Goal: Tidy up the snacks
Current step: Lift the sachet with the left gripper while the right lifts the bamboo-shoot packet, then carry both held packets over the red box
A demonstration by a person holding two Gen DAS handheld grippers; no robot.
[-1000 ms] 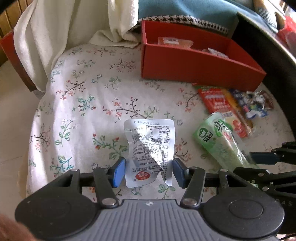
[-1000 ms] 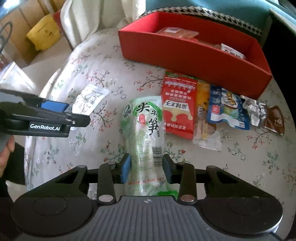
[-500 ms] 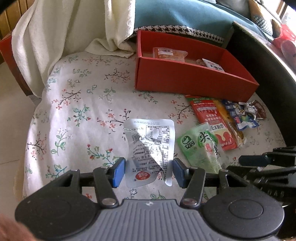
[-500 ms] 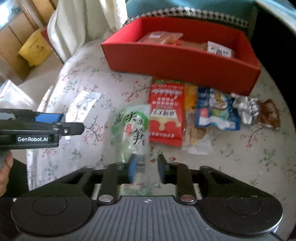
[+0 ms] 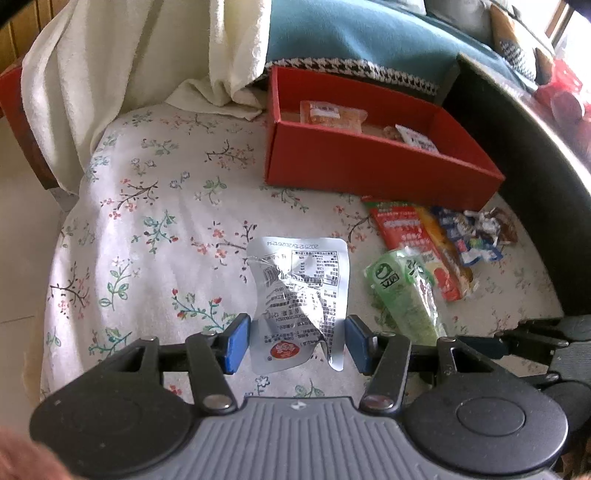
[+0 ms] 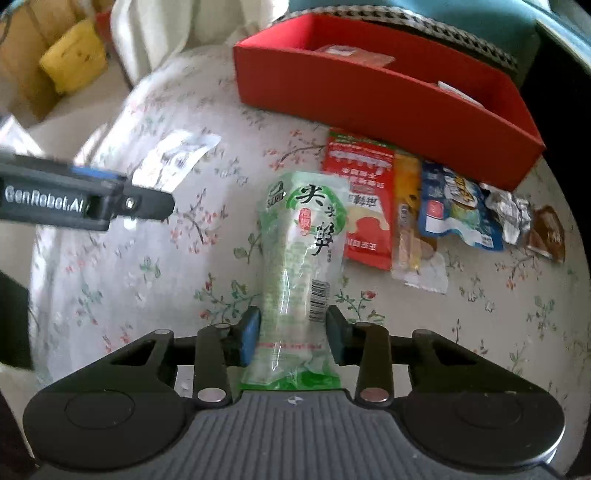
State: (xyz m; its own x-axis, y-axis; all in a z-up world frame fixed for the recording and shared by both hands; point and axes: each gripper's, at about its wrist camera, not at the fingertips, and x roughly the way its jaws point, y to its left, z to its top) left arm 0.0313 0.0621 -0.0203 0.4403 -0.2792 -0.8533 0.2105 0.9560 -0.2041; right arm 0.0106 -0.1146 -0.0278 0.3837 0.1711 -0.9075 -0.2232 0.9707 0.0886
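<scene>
My left gripper [image 5: 293, 343] is shut on a silver-white snack pouch [image 5: 301, 295], printed back side up, held above the floral cloth; the pouch also shows in the right wrist view [image 6: 173, 158]. My right gripper [image 6: 293, 334] is shut on a green bamboo-shoot pack [image 6: 303, 266], which also shows in the left wrist view [image 5: 406, 291]. A red box [image 5: 369, 166] [image 6: 388, 99] stands at the back with a few packets inside. Beside it lie a red packet [image 6: 364, 199], an orange stick pack [image 6: 406, 221] and a blue packet [image 6: 456, 206].
A crumpled silver wrapper [image 6: 511, 210] and a brown wrapper [image 6: 546, 232] lie at the right. A white towel [image 5: 147, 74] hangs at the back left, a teal cushion [image 5: 369, 33] sits behind the box. A dark table edge [image 5: 535, 184] curves on the right.
Both grippers have risen and pulled back with their packs. The right gripper's view shifted, so the green pack now hangs lifted off the cloth and the red box sits farther right.
</scene>
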